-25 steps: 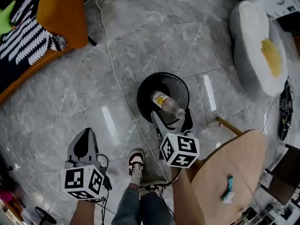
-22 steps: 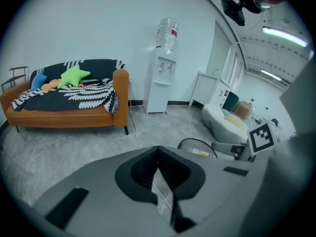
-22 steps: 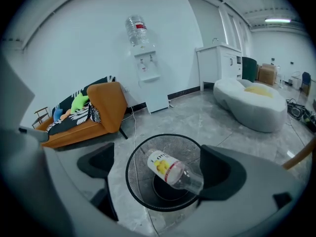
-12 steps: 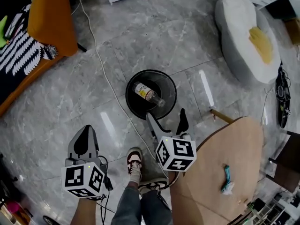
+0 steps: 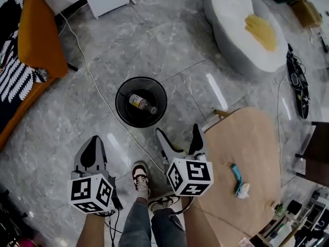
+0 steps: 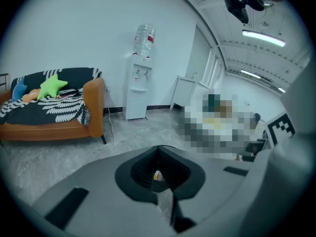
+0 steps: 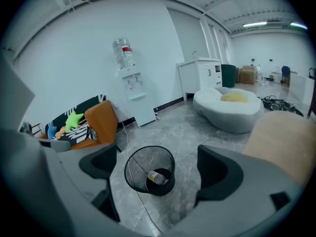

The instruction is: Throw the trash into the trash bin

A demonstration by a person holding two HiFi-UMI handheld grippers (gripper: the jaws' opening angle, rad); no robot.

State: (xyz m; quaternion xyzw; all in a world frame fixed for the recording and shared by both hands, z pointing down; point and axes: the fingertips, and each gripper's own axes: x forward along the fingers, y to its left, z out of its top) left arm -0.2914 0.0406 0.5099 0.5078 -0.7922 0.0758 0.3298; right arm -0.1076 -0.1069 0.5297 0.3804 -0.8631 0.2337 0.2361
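Round pale wooden table (image 5: 249,148) on the right, black wire-mesh trash bin (image 5: 125,90) standing open-topped just ahead. Right gripper (image 5: 178,133) spread wide, jaws just closing a little, nothing between them; released, I'd say. Left gripper (image 5: 94,144) closed, empty, simply idle. Clear plastic bottle (image 5: 142,103) lies inside the bin.

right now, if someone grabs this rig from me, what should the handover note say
Left gripper: shut, empty.
Right gripper: open, jaws have just been closing a little, nothing between them.
Bottle lies inside the trash bin on the floor ahead, so that piece is done.
Left to do: a teal strip and a white scrap lie on the wooden table at the right, probably trash to bin next.
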